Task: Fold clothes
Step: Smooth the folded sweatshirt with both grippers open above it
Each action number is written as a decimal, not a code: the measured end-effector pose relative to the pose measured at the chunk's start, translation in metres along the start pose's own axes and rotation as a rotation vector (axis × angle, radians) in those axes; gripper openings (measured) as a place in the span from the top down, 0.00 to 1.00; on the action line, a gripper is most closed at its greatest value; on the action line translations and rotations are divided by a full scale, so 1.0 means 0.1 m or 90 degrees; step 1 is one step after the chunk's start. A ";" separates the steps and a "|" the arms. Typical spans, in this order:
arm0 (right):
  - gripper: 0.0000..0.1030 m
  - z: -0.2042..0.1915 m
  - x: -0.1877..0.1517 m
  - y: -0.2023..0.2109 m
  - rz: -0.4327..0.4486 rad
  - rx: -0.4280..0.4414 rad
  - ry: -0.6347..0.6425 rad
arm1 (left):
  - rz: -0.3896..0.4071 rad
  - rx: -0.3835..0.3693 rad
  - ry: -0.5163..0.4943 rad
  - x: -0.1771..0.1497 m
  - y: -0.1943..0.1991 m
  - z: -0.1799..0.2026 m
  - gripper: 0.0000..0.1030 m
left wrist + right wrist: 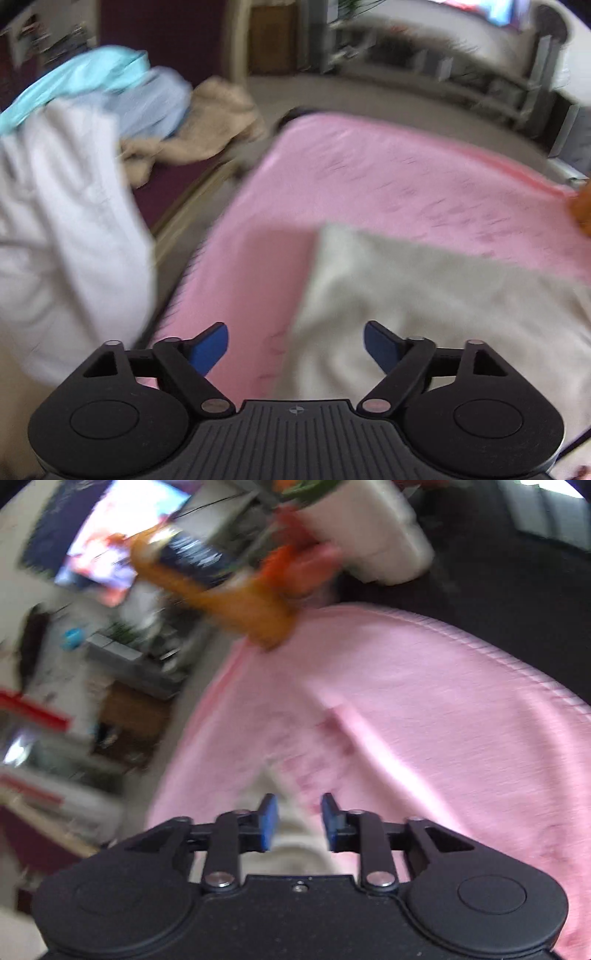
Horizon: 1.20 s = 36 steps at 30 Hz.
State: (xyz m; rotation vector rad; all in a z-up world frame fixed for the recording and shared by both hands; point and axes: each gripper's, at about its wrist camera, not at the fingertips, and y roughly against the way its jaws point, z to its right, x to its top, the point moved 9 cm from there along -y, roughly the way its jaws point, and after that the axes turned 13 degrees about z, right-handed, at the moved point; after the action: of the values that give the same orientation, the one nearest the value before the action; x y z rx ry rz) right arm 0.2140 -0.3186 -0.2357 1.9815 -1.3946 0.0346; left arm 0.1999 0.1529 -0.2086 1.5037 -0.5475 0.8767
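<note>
Blue pads on the left tongs point(296, 349) are spread wide with nothing between them, hovering over the near corner of a cream cloth point(424, 310) that lies on a pink cloth point(369, 177). The right tongs point(299, 821) are only partly open, a narrow gap, and the cream cloth point(295, 843) shows in that gap; too blurry to say if the pads touch it.

Only the left view has the laundry heap: white garment point(70, 221), pale blue ones point(147, 99), a beige one point(207, 122), just off the pink cloth's left edge. Only the right view has the orange thing point(236, 605) sitting at the pink cloth's far edge and the white rolls point(373, 528) behind it. The middle of the pink cloth is open room.
</note>
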 end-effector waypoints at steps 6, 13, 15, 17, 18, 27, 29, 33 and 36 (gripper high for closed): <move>0.72 0.01 -0.62 -0.32 -0.231 -0.013 0.046 | -0.119 -0.021 -0.060 -0.33 -0.26 0.25 0.25; 0.72 0.26 -0.14 0.03 -0.053 -0.202 0.194 | -0.054 0.050 -0.054 -0.12 -0.11 -0.01 0.26; 0.72 0.17 0.02 0.13 0.007 -0.176 0.194 | -0.012 0.037 -0.037 0.03 -0.02 -0.02 0.26; 0.72 -0.05 0.08 0.22 0.041 -0.077 0.148 | 0.031 0.025 -0.020 0.18 0.07 -0.03 0.26; 0.72 -0.16 0.11 0.27 0.058 -0.028 0.124 | 0.058 0.008 -0.006 0.28 0.13 -0.01 0.26; 0.60 -0.97 0.15 -0.30 0.018 0.172 0.099 | 0.052 -0.169 0.015 0.51 -0.08 0.55 0.32; 0.62 -0.82 0.00 -0.53 -0.043 0.123 0.107 | -0.008 -0.184 -0.018 0.28 -0.20 0.74 0.37; 0.68 -0.58 -0.52 -0.82 -0.216 0.084 0.087 | -0.032 -0.190 -0.066 0.09 -0.32 0.96 0.34; 0.73 -0.48 -0.59 -0.96 -0.234 0.055 0.125 | -0.044 -0.118 -0.061 0.06 -0.58 0.87 0.34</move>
State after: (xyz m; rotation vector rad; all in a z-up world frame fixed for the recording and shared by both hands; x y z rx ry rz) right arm 0.2866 -0.2273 -0.2736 2.2115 -0.9048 0.1192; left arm 0.2663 0.0764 -0.2369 1.3923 -0.6255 0.6835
